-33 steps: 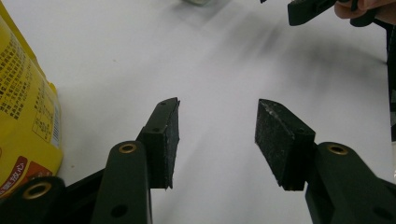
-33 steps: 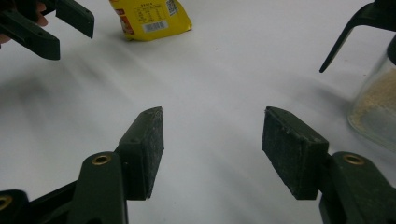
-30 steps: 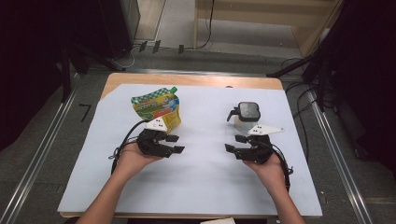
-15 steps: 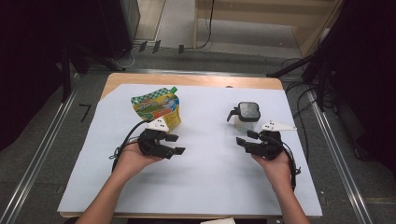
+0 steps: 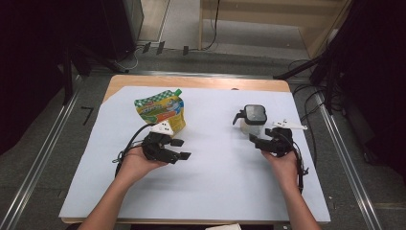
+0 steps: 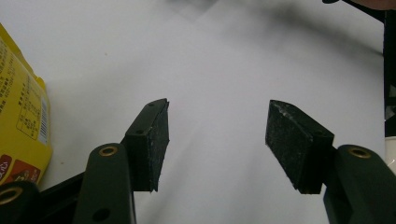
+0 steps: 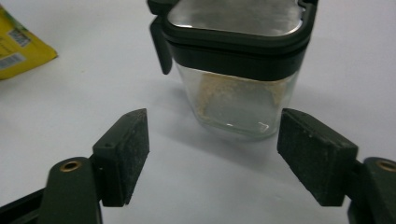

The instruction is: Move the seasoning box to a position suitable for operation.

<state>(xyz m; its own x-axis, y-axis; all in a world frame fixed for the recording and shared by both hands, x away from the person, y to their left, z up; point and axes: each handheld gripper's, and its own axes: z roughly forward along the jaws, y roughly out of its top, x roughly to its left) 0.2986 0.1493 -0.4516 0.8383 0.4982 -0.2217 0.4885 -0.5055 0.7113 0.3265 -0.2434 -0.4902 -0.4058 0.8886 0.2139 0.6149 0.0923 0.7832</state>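
A yellow and green spouted pouch (image 5: 161,112) stands on the white sheet at the left. Just in front of it my left gripper (image 5: 182,149) is open and points right over bare sheet; the pouch's edge (image 6: 21,126) shows left of its jaws (image 6: 217,140). A clear glass jar with a black lid and side handle (image 5: 252,119) stands at the right. My right gripper (image 5: 253,140) is open just in front of the jar and points at it. In the right gripper view the jar (image 7: 236,65) stands a little beyond the spread jaws (image 7: 215,154), with some pale powder inside.
The white sheet (image 5: 210,187) covers most of a wooden table (image 5: 191,82). Cables trail from both grippers. Beyond the table's far edge the floor holds cables and dark stands (image 5: 330,67). The pouch's corner (image 7: 23,42) lies far left in the right gripper view.
My right gripper has moved forward and to the right, closing in on the jar. The left gripper and the pouch have stayed where they were.
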